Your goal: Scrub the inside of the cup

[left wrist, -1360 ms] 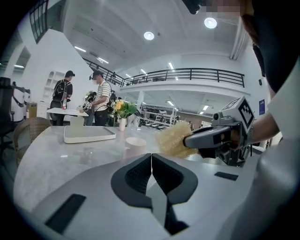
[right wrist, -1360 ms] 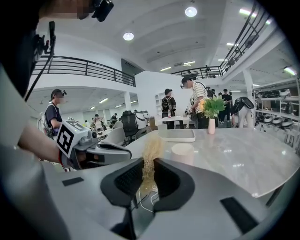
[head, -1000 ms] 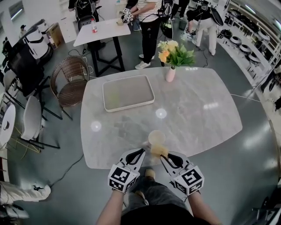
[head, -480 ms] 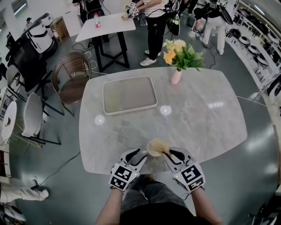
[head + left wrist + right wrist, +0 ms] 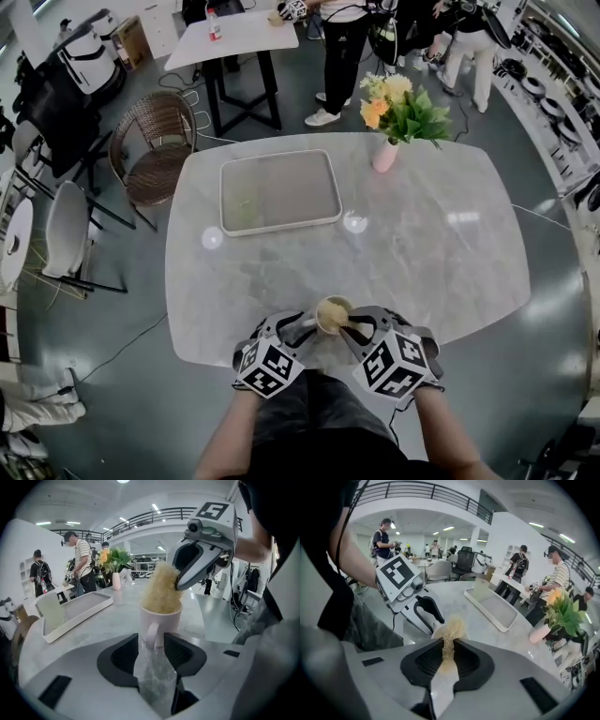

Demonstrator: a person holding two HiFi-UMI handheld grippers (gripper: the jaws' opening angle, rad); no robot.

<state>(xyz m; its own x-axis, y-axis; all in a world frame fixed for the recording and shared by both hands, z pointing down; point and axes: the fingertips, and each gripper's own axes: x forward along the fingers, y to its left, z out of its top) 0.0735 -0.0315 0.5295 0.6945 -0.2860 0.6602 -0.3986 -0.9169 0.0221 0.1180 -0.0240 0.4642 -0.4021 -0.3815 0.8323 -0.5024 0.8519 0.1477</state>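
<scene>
Right gripper [image 5: 449,645] pinches a straw-coloured scrubber [image 5: 451,629] that is stuffed into the white cup [image 5: 164,620], bottom centre of the head view. Left gripper [image 5: 152,641], jaws just opened wide, flanks the cup's handle [image 5: 151,633]. Marble table [image 5: 422,244] lies beneath, with a tray [image 5: 279,192] at upper left.

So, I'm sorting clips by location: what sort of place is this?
Likely an open lab or demo hall: a black mezzanine railing, white wall shelves of dark gear, and a standing person in a striped shirt.
</scene>
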